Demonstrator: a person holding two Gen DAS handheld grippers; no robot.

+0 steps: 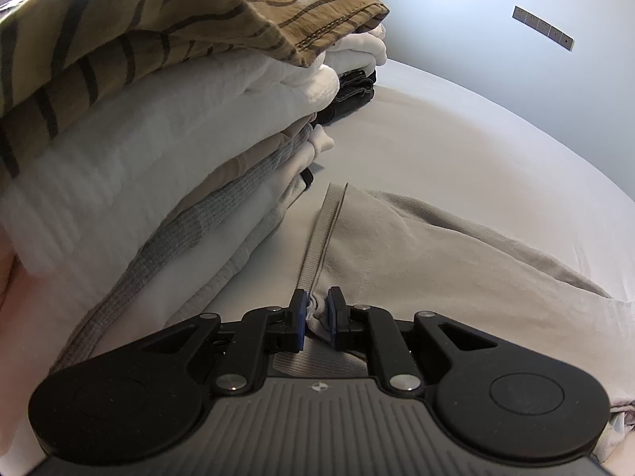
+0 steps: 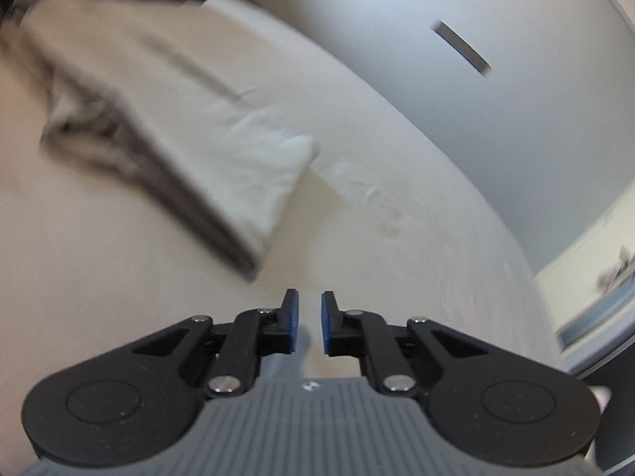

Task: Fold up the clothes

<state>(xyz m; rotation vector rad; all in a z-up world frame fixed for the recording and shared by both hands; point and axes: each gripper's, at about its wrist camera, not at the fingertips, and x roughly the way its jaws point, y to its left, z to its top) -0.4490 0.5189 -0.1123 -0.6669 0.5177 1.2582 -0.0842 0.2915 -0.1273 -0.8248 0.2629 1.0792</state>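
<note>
The left gripper (image 1: pixel 317 297) is clenched on a bunched fold of the beige garment (image 1: pixel 416 246), right at the ribbed hem band (image 1: pixel 323 230) that runs away from the jaws; a little wad of the cloth sits pinched between the blue pads (image 1: pixel 302 309); the rest of the garment spreads off to the right across the pale bed sheet (image 1: pixel 456 119), lying mostly flat with soft creases.

Just beside the ribbed band, on its left, rises the stack of folded clothes (image 1: pixel 158 139); a tan piece with dark stripes (image 1: pixel 198 12) lies on top, white and cream layers under it, a grey knit edge (image 1: pixel 206 214) lower down, and something dark at the far end of the pile (image 1: pixel 353 91); the stack stands close to the garment, though I cannot tell whether the two touch.

The right gripper (image 2: pixel 309 317) grasps nothing; its jaws stand a narrow gap apart with only bare sheet (image 2: pixel 397 258) showing between them; in its blurred view the beige garment (image 2: pixel 190 119) lies ahead and to the left, well clear of the fingertips, one corner (image 2: pixel 297 150) reaching toward the far edge of the bed; a grey wall (image 2: pixel 476 119) stands beyond that edge.
</note>
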